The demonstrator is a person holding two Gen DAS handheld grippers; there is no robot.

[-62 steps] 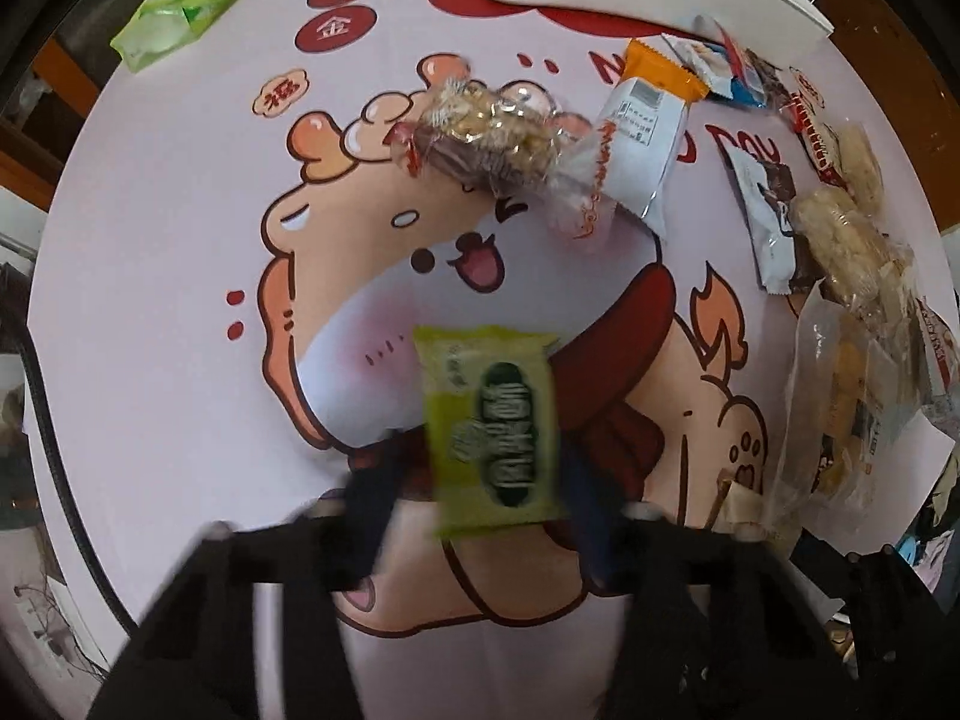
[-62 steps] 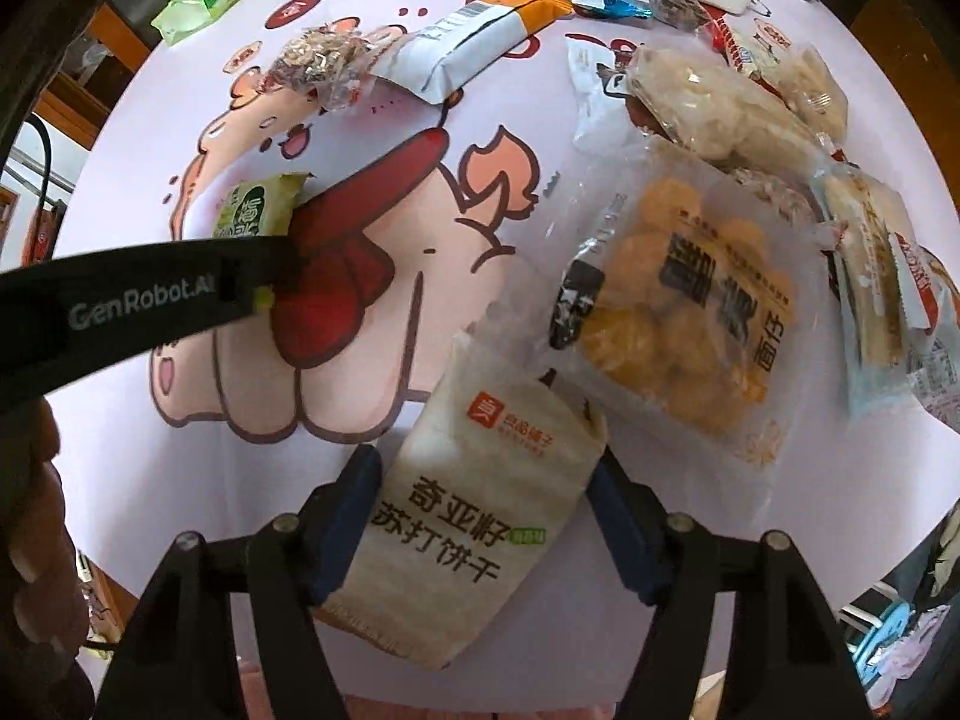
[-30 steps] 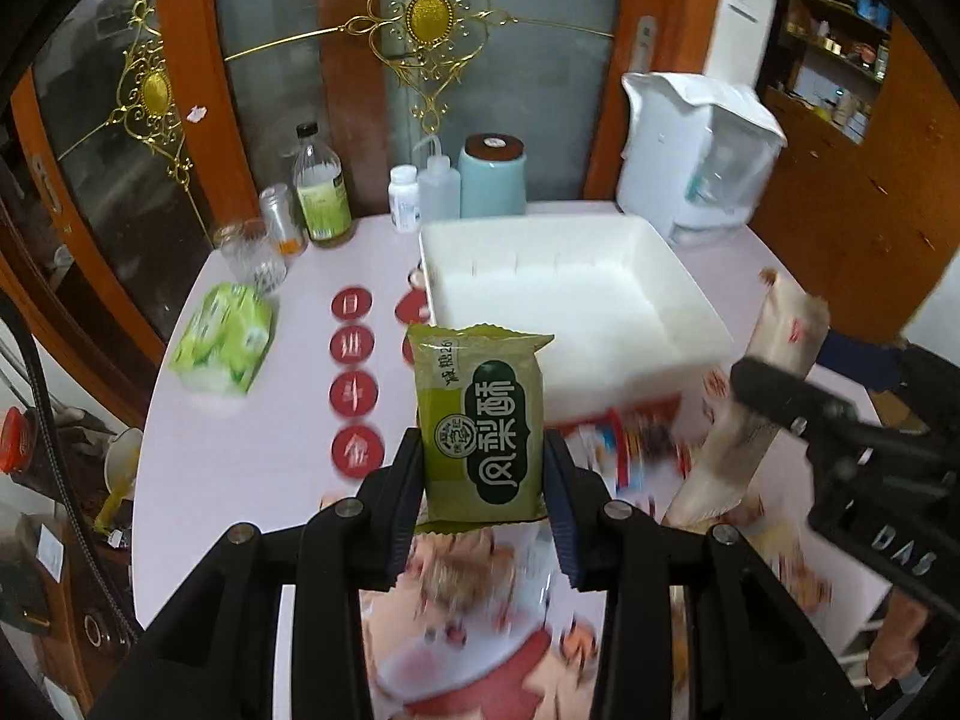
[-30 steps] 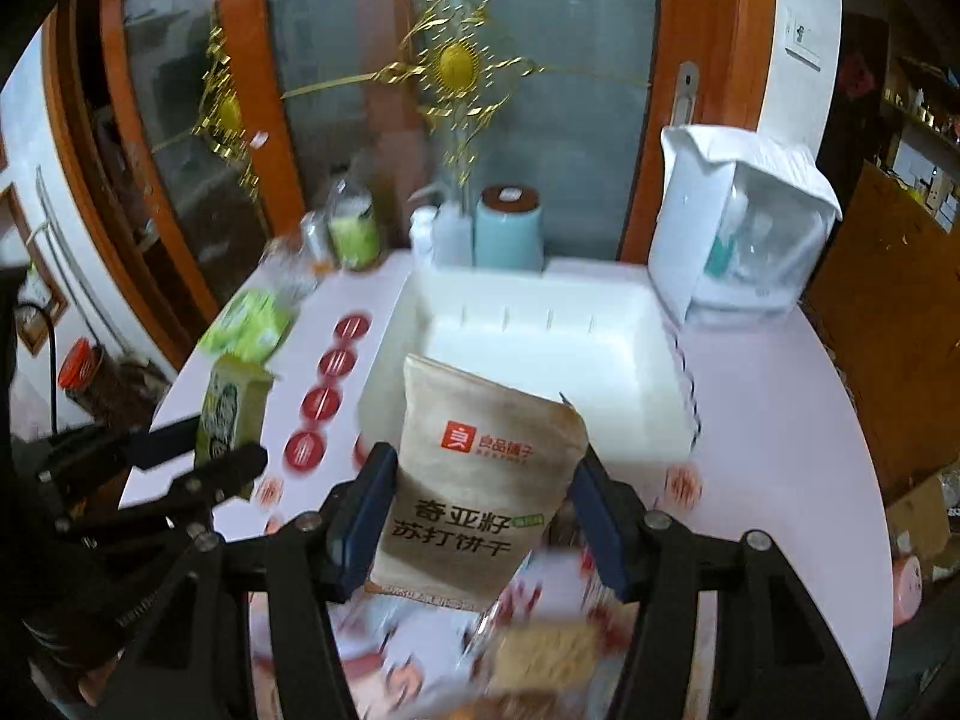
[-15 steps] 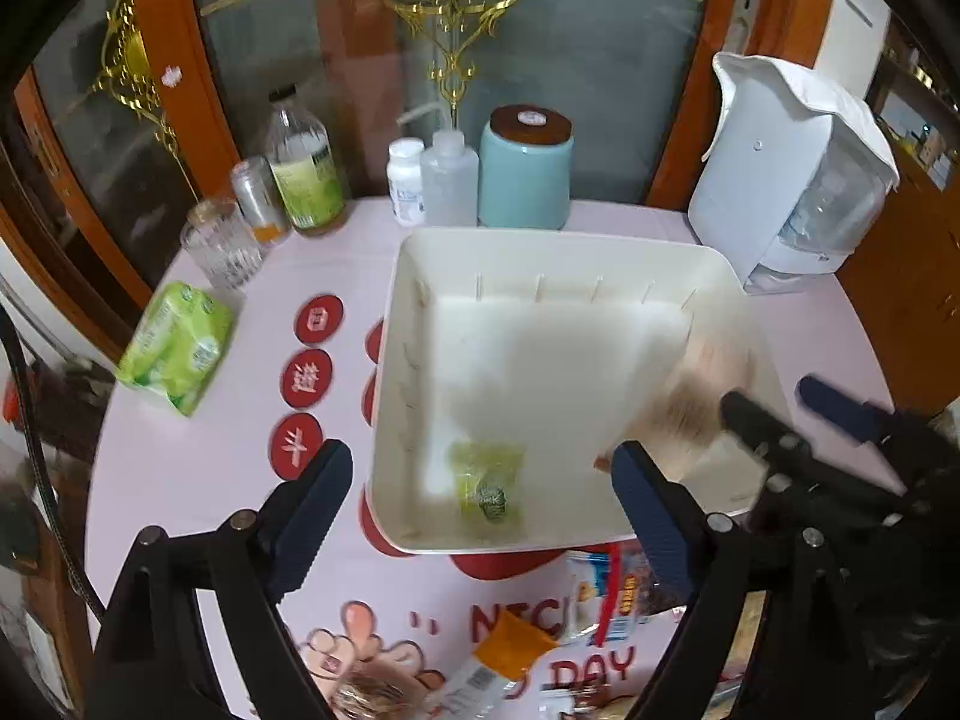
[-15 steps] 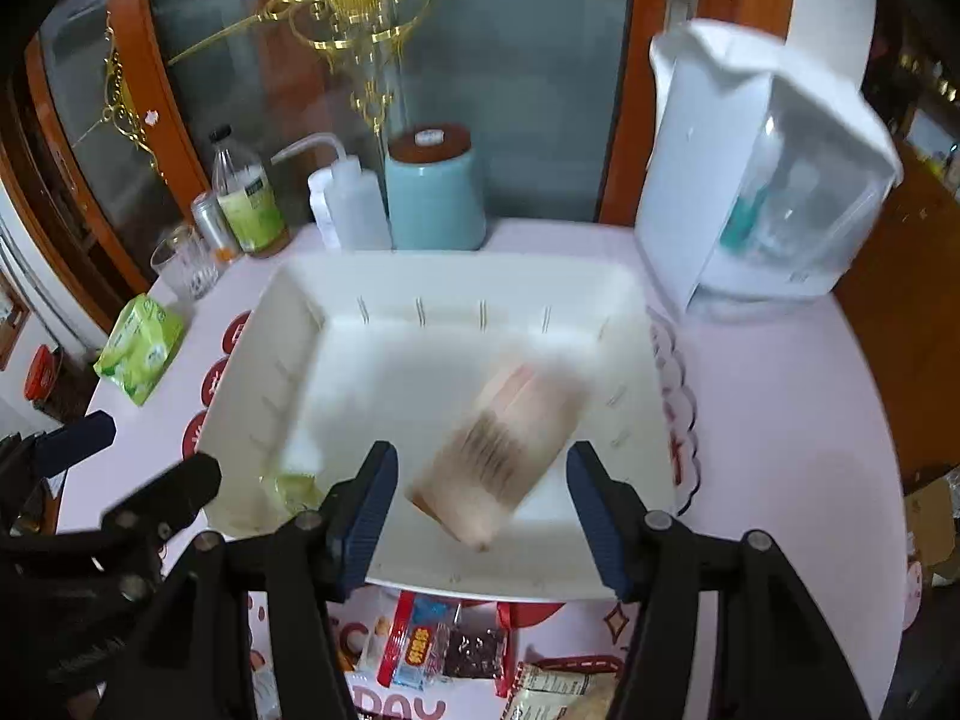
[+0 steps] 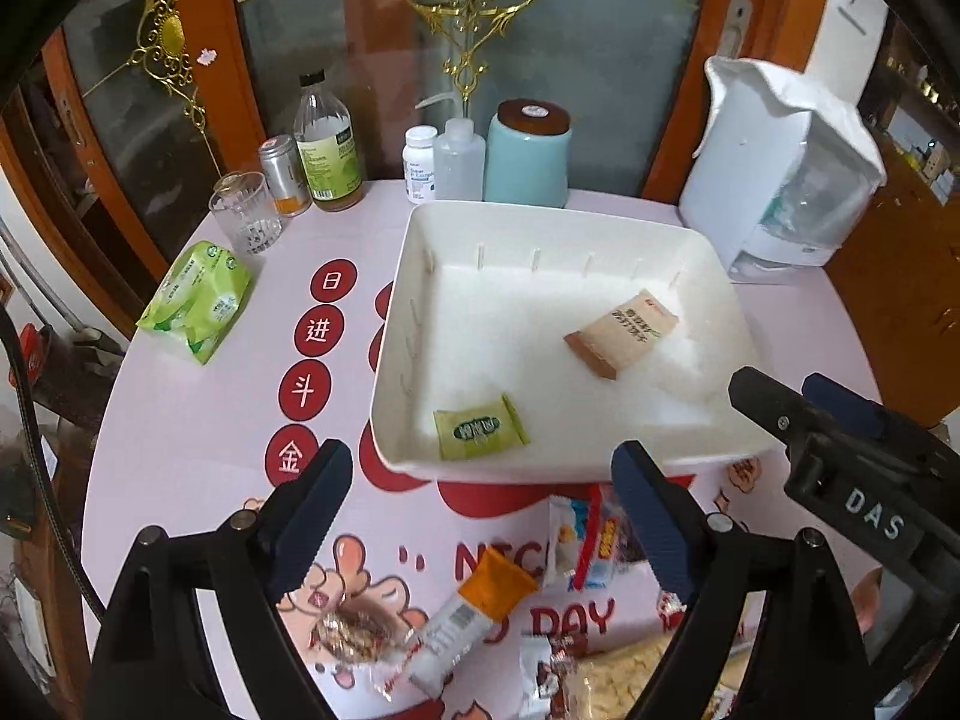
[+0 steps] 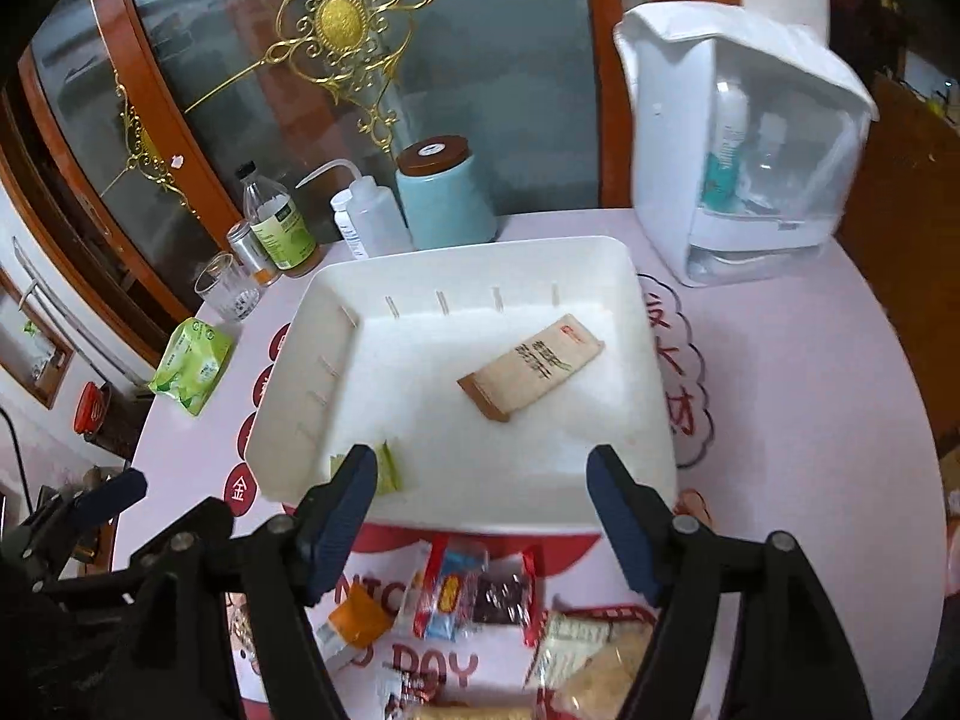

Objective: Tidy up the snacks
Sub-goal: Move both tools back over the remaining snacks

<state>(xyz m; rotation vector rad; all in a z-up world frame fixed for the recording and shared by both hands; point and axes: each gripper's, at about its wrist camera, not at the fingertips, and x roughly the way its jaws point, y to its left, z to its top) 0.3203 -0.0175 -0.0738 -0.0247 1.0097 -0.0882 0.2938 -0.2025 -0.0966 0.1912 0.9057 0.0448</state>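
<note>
A white tray [image 7: 396,324] [image 8: 282,396] sits on the pink round table. Inside it lie a small green snack packet [image 7: 479,427] [image 8: 389,467] at the near left and a tan cracker pack [image 7: 621,333] [image 8: 531,366] toward the far right. My left gripper [image 7: 477,501] hangs open and empty over the tray's near edge. My right gripper [image 8: 480,507] is also empty, its jaws opening, above the near rim; it shows as a black arm [image 7: 840,456] in the left wrist view. Loose snacks [image 7: 480,600] [image 8: 468,594] lie below the tray.
Behind the tray stand a teal canister [image 7: 527,153], bottles [image 7: 327,147], a glass [image 7: 246,213] and a white water dispenser [image 7: 786,168]. A green tissue pack [image 7: 198,300] lies at the left. More packets [image 8: 594,660] crowd the near table.
Both packets have left the grippers and now lie in the tray. Both hands have dropped closer to the tray's near edge, and the right jaws stand wider.
</note>
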